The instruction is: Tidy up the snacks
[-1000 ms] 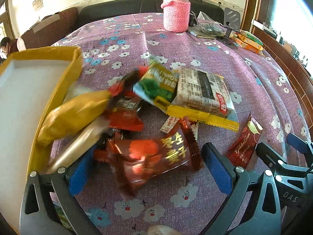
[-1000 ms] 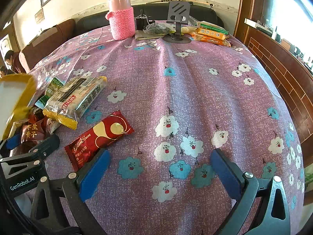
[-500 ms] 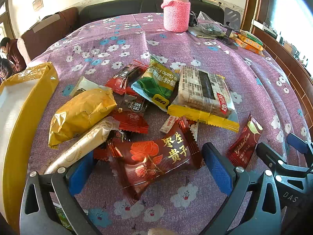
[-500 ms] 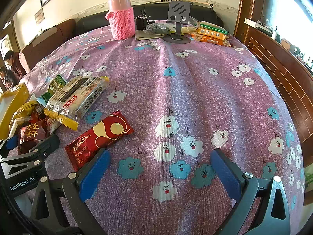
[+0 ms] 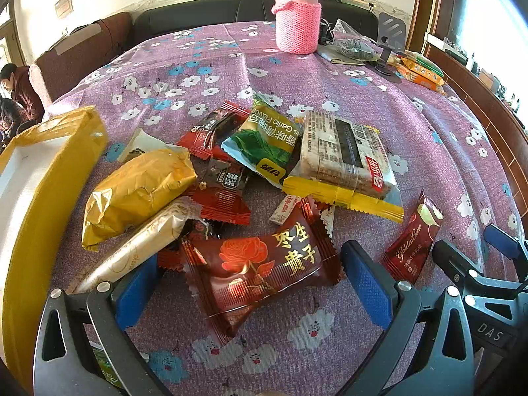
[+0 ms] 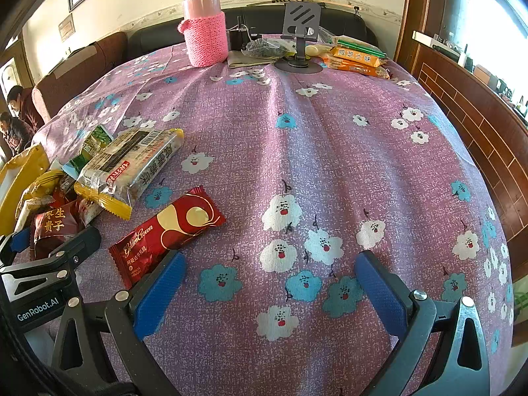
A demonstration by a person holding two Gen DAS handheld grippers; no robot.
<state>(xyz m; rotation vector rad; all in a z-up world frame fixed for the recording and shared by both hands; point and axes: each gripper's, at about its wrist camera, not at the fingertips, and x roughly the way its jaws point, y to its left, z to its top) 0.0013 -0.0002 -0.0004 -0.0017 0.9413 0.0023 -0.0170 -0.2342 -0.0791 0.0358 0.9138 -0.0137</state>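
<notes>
step: picking first snack | left gripper spread wide, straddling rose-print packet just right of yellow box | right gripper spread, empty | next: close, lift, carry into box

yellow box cut off at left edge, green packet mostly hidden behind left tool

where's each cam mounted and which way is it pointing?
Left wrist: on the left tool, facing the snack pile beside the yellow box; own blue pads show, the right tool at the frame's right.
Right wrist: on the right tool, facing open floral tablecloth.
Shared: red Golden Crown wrapper, pink knit-sleeved flask.
</notes>
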